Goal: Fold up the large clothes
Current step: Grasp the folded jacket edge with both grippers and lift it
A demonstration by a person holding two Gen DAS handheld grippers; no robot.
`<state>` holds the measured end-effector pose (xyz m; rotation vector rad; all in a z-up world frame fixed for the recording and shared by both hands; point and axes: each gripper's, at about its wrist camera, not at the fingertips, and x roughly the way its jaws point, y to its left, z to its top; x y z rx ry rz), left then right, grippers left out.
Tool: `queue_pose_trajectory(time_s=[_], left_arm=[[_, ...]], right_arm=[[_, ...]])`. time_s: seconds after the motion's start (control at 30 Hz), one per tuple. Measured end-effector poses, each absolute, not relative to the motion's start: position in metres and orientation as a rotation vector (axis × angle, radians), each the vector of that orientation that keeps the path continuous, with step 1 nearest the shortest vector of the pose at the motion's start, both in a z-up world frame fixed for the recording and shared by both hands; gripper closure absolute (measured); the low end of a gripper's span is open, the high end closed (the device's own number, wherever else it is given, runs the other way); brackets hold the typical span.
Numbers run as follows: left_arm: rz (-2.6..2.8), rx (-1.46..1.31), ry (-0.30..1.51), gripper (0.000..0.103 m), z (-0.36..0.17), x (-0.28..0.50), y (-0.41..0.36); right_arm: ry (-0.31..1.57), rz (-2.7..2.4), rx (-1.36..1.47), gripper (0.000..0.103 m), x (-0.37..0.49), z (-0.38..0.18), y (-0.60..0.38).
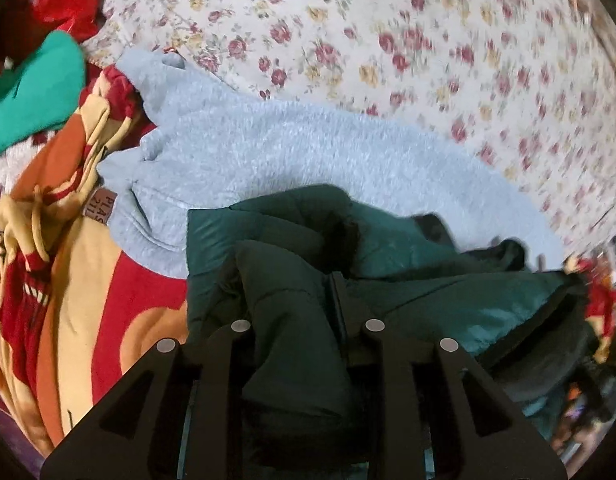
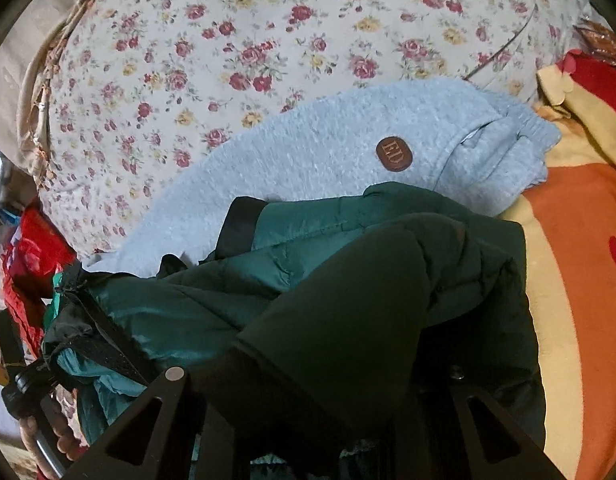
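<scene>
Left wrist view first: your left gripper [image 1: 296,312] is clamped on a thick fold of the dark green quilted puffer jacket [image 1: 407,256], the padded fabric bulging up between the two black fingers. To its left lie the orange, red and cream patterned blanket [image 1: 68,280] and a bright green garment [image 1: 32,92]; beyond the jacket sits the pale blue fuzzy sweater [image 1: 288,152], spread on the floral rose-print bedsheet [image 1: 387,32]. The right side of this view is smeared with blur, so the far edge is hard to read.

Right wrist view: your right gripper [image 2: 319,392] appears buried under a dark sleeve-like fold of the same jacket, which fills the space between its fingers. I judge it to be holding that fold, though the fingertips are hidden. The jacket is bunched across the lower edge of the sweater, near the brown oval leather patch [image 2: 393,159].

Risks from here, as I judge them: the slick padded shell could slide out of either grip if you pull the two grippers apart too sharply. The jacket overlaps the sweater, so dragging instead of lifting may pull the sweater out of place. With the right fingertips hidden, you may be pinching extra layers and folding them in crooked.
</scene>
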<state>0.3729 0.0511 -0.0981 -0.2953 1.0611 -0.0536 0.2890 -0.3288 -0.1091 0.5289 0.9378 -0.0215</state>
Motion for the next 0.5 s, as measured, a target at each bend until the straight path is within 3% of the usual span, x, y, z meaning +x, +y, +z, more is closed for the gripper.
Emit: queue_pose_trajectory(time_s=[0.13,0.27,0.33,0.43,0.47,0.5], left_arm=[[-0.128,-0.446,1.025,0.071,-0.078,0.355,0.072],[-0.186,-0.548,1.012,0.048,-0.065,0.344,0.088],[-0.234,-0.602,0.998,0.044,-0.058,0.34,0.096],[-0.315,-0.717,0.975,0.044,-0.048,0.334,0.108],[-0.324,-0.733,0.963,0.043,-0.042,0.33,0.111],[-0.322,-0.728,0.956,0.041,-0.037,0.328,0.111]], right_arm=[[0.88,0.049,0.623,0.08,0.276,-0.101,-0.34],[0.844,0.086,0.664,0.066,0.263,-0.083,-0.343],[0.828,0.075,0.647,0.058,0.259,-0.073,-0.338],[0.792,0.058,0.602,0.033,0.251,-0.056,-0.33],[0.772,0.043,0.572,0.019,0.247,-0.048,-0.327],[0.755,0.028,0.544,0.013,0.243,-0.041,-0.324]])
